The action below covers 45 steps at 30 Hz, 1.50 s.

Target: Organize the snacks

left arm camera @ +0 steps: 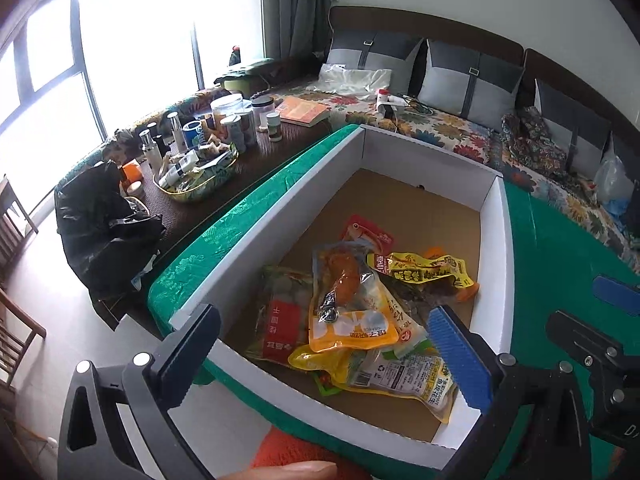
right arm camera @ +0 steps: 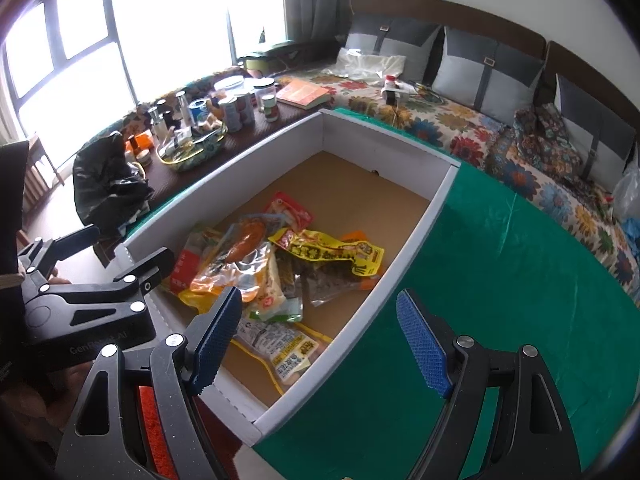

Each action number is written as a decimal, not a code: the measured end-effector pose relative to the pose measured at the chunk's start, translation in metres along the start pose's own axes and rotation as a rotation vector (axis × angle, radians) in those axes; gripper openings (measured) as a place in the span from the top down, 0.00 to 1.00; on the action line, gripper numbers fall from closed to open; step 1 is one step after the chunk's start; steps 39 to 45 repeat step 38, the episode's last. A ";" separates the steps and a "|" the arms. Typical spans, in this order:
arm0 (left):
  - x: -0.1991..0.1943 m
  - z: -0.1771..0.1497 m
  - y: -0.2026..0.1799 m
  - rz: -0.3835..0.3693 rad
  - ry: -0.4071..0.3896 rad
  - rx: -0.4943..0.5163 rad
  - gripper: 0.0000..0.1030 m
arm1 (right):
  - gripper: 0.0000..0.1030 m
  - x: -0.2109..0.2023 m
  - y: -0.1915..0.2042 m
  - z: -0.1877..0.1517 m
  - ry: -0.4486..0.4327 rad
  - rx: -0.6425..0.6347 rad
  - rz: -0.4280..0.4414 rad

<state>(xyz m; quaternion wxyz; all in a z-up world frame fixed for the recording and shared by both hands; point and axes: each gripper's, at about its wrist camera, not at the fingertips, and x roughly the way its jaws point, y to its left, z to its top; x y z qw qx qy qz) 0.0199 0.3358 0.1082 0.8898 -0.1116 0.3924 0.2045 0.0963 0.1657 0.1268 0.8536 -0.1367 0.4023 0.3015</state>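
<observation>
A white cardboard box (left arm camera: 496, 240) with a brown floor stands on the green tablecloth (left arm camera: 560, 248); it also shows in the right wrist view (right arm camera: 416, 224). Several snack packets lie piled inside: an orange chicken-leg pack (left arm camera: 348, 300) (right arm camera: 236, 256), a yellow pack (left arm camera: 428, 270) (right arm camera: 332, 254), a red pack (left arm camera: 368, 234) (right arm camera: 290, 212) and a peanut pack (left arm camera: 404, 378) (right arm camera: 284, 352). My left gripper (left arm camera: 320, 356) is open and empty above the box's near end. My right gripper (right arm camera: 320, 344) is open and empty over the box's near right wall. The left gripper also appears in the right wrist view (right arm camera: 116, 256).
A dark side table (left arm camera: 256, 160) left of the box holds bottles, jars, a basket (left arm camera: 200, 184) and a book (left arm camera: 302, 111). A black bag (left arm camera: 100, 224) lies at its near end. A floral sofa (left arm camera: 460, 128) with grey cushions runs behind. Green cloth stretches right of the box (right arm camera: 500, 280).
</observation>
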 end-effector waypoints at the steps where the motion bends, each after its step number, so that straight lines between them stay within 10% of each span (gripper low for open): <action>1: 0.000 0.000 0.001 0.006 -0.004 0.000 0.00 | 0.20 0.000 0.001 0.001 0.002 -0.001 0.000; 45: 0.006 -0.003 0.017 0.048 -0.015 -0.022 0.00 | 0.20 0.019 0.015 -0.001 0.069 -0.040 -0.002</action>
